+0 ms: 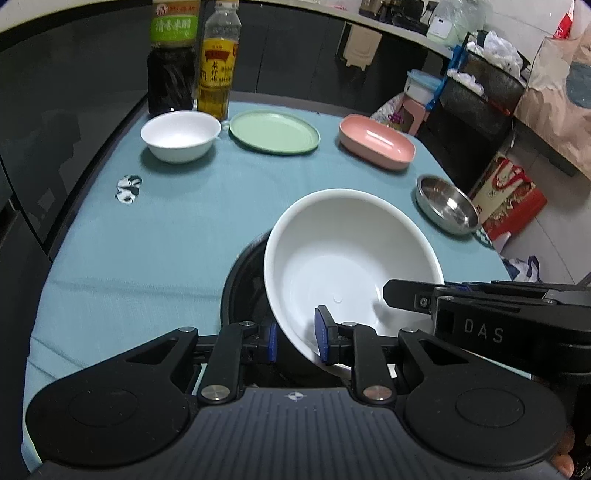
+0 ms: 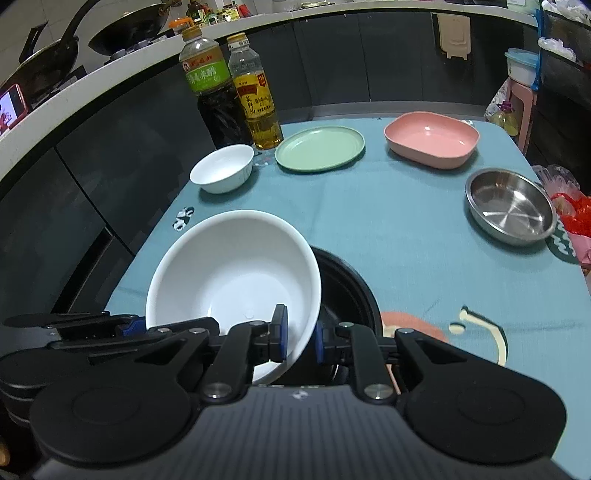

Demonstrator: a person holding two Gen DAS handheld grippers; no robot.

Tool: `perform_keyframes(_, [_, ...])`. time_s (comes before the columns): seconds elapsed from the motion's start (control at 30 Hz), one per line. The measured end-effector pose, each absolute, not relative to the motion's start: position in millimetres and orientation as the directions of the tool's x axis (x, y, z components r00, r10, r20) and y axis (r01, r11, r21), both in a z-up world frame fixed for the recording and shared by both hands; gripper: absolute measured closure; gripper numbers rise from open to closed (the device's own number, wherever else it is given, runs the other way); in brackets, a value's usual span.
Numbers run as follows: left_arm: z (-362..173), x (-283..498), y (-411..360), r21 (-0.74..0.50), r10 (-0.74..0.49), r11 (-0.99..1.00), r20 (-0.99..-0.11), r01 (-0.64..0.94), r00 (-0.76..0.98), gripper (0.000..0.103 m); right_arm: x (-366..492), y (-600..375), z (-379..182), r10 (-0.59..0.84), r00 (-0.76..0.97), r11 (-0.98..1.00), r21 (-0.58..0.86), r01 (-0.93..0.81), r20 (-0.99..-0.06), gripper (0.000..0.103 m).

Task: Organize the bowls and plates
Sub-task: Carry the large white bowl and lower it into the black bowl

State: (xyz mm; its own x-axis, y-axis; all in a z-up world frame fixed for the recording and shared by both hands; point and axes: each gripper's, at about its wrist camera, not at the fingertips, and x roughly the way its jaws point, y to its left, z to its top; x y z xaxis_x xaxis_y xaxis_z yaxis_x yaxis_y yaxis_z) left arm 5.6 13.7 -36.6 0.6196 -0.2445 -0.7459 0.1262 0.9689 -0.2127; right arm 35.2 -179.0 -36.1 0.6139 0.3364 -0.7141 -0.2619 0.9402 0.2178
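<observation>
I am working in a home kitchen. A white counter (image 2: 122, 70) curves behind me with dark woks (image 2: 129, 27) on the stove and dark cabinet fronts (image 2: 110, 155) beneath. My table, under a teal cloth (image 2: 388, 229), carries a vinegar bottle (image 2: 212, 92) and an oil bottle (image 2: 255, 92).

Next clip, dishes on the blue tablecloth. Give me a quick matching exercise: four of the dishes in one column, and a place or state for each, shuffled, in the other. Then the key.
Things:
1. large white bowl
2. small white bowl
3. green plate
4. steel dish

Places or states:
A. lies flat between the oil bottle and the pink dish
B. tilted, its rim gripped by both the left tool and the right tool
C. sits alone near the table's right edge
D. stands in front of the dark vinegar bottle

Pairs: 1-B, 2-D, 3-A, 4-C
</observation>
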Motion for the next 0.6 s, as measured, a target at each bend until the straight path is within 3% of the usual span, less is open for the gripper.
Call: perform_keyframes(0.6, [-53,1,10,-0.200,-0.237,0.971,-0.782,0.128,0.576,0.085,29,-180,-57,0.327,0.575,0.943,0.226,-0.242,-0.750,0.103])
